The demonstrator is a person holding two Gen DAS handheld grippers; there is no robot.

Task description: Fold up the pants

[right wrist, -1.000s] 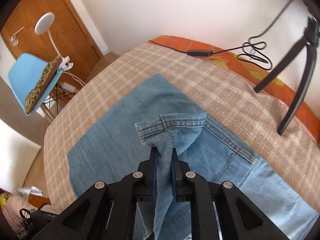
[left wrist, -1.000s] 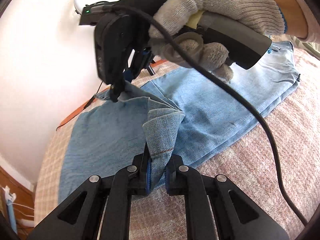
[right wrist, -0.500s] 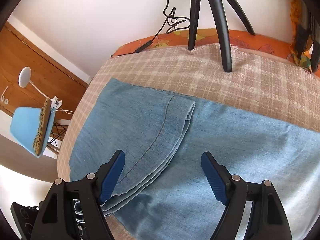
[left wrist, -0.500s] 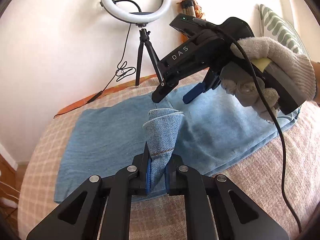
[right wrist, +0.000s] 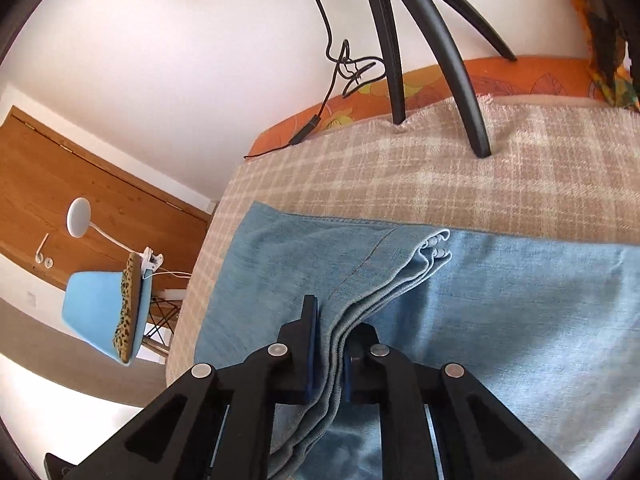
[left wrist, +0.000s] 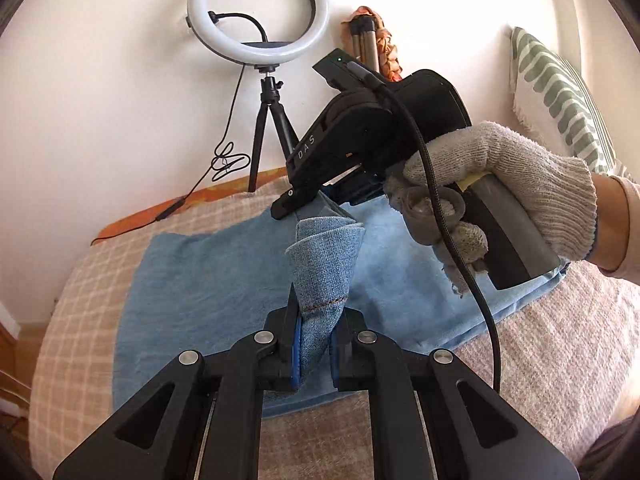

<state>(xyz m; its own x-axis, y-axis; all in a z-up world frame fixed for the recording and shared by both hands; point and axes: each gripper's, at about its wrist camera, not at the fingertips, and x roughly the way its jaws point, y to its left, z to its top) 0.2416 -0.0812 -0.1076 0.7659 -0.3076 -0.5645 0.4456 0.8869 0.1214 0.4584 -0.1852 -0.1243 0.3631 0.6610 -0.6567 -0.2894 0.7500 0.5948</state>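
Light blue denim pants [left wrist: 208, 280] lie spread on a plaid-covered bed [left wrist: 80, 300]. My left gripper [left wrist: 316, 344] is shut on a raised fold of a stitched edge that stands up between its blue pads. Beyond that fold, a gloved hand [left wrist: 520, 168] holds my right gripper [left wrist: 316, 200], which points down at the pants. In the right wrist view the right gripper [right wrist: 330, 344] has its jaws closing, and the pads press on a stacked edge of several layers of the pants [right wrist: 520, 300]. That edge runs away from the jaws, up and to the right.
A ring light on a tripod [left wrist: 260, 20] stands on the bed's far side, its legs [right wrist: 460, 80] close behind the pants, with a cable [right wrist: 352, 68] trailing. A striped pillow [left wrist: 560, 100] leans at the right. A blue chair [right wrist: 100, 312] stands off the bed's left edge.
The right gripper let go of the hem, opened wide, shifted right and closed again on the stacked edge. The left gripper kept its hold and rose slightly.
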